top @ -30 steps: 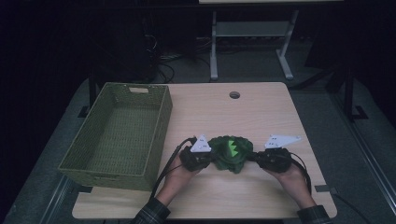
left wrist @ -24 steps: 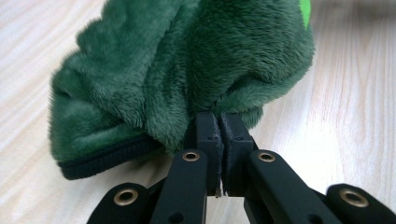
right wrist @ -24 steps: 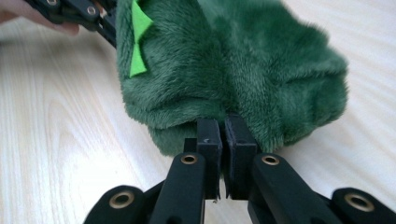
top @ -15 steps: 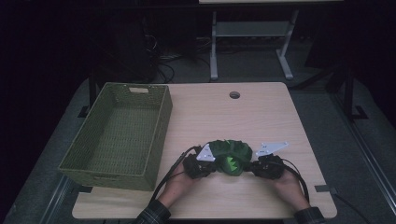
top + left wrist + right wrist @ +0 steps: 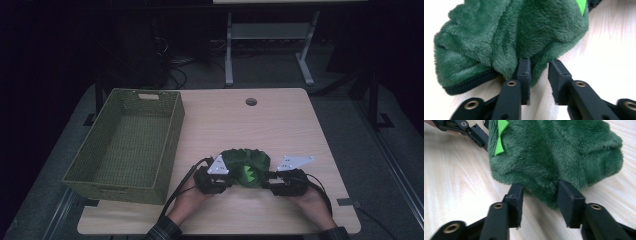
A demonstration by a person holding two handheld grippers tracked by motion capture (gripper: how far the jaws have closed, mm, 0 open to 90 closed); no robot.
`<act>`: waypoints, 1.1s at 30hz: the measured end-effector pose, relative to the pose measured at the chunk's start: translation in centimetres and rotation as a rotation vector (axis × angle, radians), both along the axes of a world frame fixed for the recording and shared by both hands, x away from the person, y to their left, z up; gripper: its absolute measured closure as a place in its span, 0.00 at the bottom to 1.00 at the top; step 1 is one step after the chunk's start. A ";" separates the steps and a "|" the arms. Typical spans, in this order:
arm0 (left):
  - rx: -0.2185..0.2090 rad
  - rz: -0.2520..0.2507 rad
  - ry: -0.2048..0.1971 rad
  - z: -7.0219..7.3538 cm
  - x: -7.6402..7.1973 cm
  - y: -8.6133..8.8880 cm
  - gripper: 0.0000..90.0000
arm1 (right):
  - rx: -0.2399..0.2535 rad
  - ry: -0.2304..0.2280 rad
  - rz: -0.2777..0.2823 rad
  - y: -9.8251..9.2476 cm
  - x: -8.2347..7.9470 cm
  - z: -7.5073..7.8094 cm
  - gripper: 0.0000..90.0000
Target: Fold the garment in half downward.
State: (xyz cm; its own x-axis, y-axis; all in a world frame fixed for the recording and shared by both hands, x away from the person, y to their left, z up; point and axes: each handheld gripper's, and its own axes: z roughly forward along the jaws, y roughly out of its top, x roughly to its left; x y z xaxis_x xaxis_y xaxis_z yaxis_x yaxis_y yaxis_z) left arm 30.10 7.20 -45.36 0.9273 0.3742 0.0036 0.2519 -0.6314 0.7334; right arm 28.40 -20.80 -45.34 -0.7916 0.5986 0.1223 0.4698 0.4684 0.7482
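A: Left gripper view: how do the jaws of the left gripper stand?

B: Partly apart; they have just been opening. A fold of the green plush toy hangs into the gap and touches one pad, not squeezed.

A: And the right gripper?

B: Its jaws have just been opening too. They stand apart, with the toy's lower edge between them, loose.

A: Where is the toy?

B: In the high view it lies on the worktop near the front edge, between both grippers, right of the woven basket.
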 end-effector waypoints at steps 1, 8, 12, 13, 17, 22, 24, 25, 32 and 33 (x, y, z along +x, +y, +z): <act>-0.003 0.003 -0.002 0.2 -0.1 0.1 0.77 | 0.000 0.000 0.000 0.0 0.0 0.0 0.60; 0.000 0.026 -0.003 0.7 -0.8 1.2 0.71 | 0.010 -0.005 -0.002 -1.0 -1.5 0.5 0.56; -0.021 0.038 -0.013 1.5 -1.2 1.7 0.70 | 0.043 -0.009 -0.012 -1.7 -1.4 1.3 0.73; -0.020 0.036 -0.016 1.8 -1.2 1.8 0.72 | 0.051 -0.012 -0.019 -1.8 -1.2 1.6 0.78; -0.061 0.030 -0.024 3.2 -1.0 1.5 0.88 | 0.059 -0.029 -0.031 -1.6 -0.2 2.3 0.93; -0.075 0.039 -0.008 3.3 0.1 -0.4 0.99 | 0.024 -0.011 -0.030 -0.4 1.7 1.8 1.00; -0.047 0.057 0.005 2.5 0.9 -0.9 0.99 | 0.007 0.002 -0.035 -0.2 2.4 1.2 1.00; -0.047 0.057 0.005 2.5 0.9 -0.9 0.99 | 0.007 0.002 -0.035 -0.2 2.4 1.2 1.00; 0.029 0.114 0.051 -0.3 3.3 -1.1 1.00 | -0.029 0.067 -0.028 0.8 4.1 -0.9 1.00; 0.029 0.114 0.051 -0.3 3.3 -1.1 1.00 | -0.029 0.067 -0.028 0.8 4.1 -0.9 1.00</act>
